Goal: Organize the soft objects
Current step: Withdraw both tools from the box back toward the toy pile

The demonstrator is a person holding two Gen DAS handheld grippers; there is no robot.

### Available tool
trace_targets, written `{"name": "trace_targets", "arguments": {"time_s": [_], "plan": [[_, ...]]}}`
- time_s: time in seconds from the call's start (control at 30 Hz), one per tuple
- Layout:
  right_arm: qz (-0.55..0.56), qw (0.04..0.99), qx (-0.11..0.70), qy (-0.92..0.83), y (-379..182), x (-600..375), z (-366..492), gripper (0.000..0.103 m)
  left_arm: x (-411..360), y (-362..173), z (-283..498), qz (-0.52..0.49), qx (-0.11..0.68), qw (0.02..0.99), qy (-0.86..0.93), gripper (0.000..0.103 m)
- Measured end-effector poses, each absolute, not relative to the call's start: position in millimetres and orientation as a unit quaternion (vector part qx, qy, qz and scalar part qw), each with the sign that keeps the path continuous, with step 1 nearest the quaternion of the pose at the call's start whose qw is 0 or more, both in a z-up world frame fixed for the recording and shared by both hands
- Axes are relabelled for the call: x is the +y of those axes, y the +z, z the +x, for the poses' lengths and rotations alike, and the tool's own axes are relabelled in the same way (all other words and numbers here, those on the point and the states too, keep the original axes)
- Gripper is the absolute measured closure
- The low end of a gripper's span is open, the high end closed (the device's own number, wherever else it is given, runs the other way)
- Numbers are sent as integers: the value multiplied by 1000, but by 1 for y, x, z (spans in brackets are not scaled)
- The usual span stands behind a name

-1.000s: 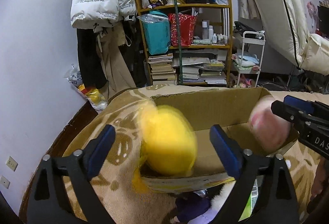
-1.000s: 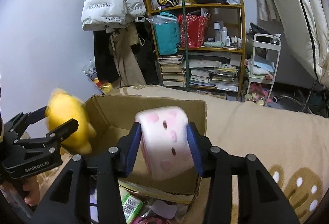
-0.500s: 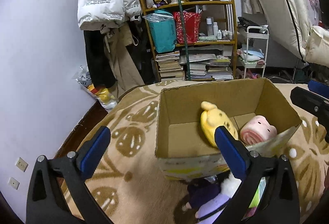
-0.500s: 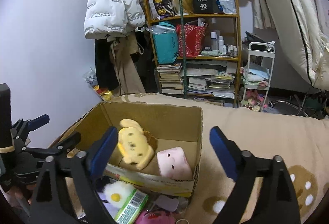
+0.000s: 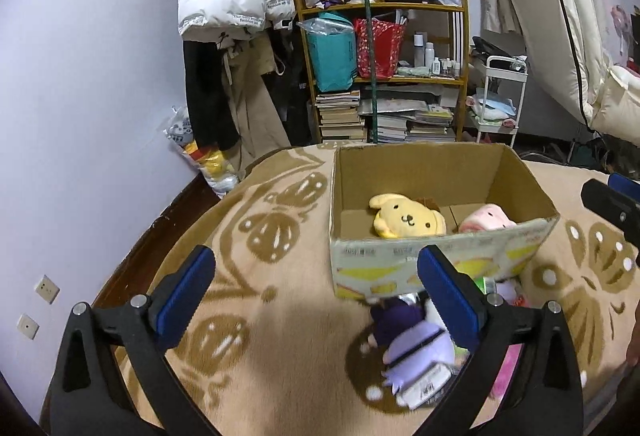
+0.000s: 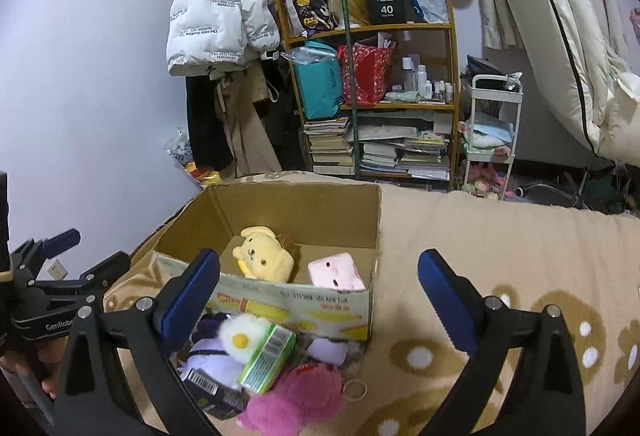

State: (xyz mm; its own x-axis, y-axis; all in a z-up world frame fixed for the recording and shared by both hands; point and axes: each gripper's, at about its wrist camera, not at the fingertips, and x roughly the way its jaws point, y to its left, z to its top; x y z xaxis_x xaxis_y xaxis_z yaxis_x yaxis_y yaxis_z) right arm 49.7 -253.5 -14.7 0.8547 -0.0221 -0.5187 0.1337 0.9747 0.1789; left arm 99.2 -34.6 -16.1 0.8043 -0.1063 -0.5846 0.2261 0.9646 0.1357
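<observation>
Inside the cardboard box (image 6: 362,306) lie a yellow plush dog (image 6: 262,256) and a pink plush (image 6: 336,272), while both the left gripper (image 5: 316,292) and right gripper (image 6: 320,294) gape wide, holding nothing.

**Readable markings**

A black box (image 6: 386,10) on the shelf's top tier shows "40" in white. The white puffer jacket (image 6: 218,21) carries repeated lines, "The only leading fashion art". The left tongs (image 6: 60,324) bear "GenRobo", cut off. The cardboard box's (image 6: 320,302) print is illegible.

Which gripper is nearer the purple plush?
Left. The left gripper hangs directly over the purple plush, which lies by its right finger. The right gripper sits further right, nearer the pink fluffy toy.
</observation>
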Motion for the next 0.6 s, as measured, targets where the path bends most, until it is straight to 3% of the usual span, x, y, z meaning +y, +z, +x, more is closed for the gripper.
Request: {"name": "trace_targets", "arguments": {"time_s": [0.6], "plan": [[102, 951, 290, -42, -19, -238, 3, 0, -19, -15, 41, 99, 322, 937, -92, 3]]}}
